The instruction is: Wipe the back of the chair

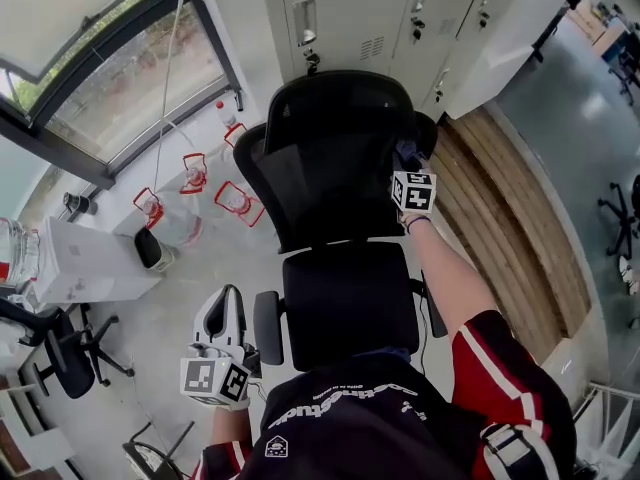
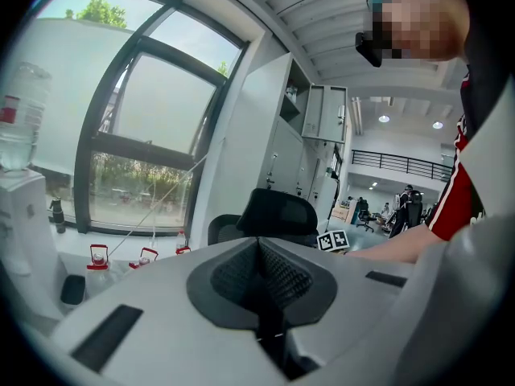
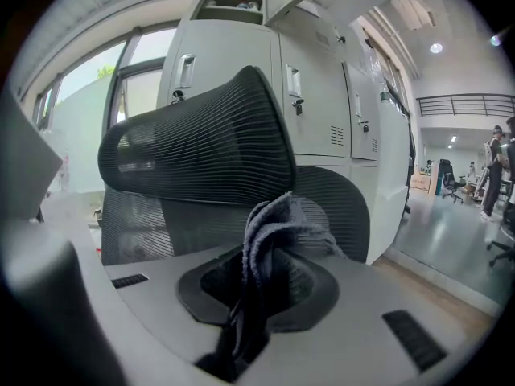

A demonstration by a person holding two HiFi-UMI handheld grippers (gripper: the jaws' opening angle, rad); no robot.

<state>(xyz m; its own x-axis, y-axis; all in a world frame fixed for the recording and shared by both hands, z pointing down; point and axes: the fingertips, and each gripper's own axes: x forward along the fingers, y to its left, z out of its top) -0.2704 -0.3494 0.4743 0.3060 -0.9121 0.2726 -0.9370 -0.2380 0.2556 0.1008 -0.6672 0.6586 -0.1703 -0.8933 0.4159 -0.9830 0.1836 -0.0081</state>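
A black mesh office chair stands in front of me, its backrest and headrest seen from behind the seat. My right gripper is at the backrest's right edge, shut on a grey cloth. In the right gripper view the bunched cloth sticks up from the right gripper, close to the mesh backrest below the headrest. My left gripper hangs low at the left, apart from the chair, shut and holding nothing. The left gripper looks toward the chair.
Grey lockers stand behind the chair. Several water jugs with red handles sit on the floor at left, by a white dispenser. A wooden platform runs along the right. Another black chair is at the far left.
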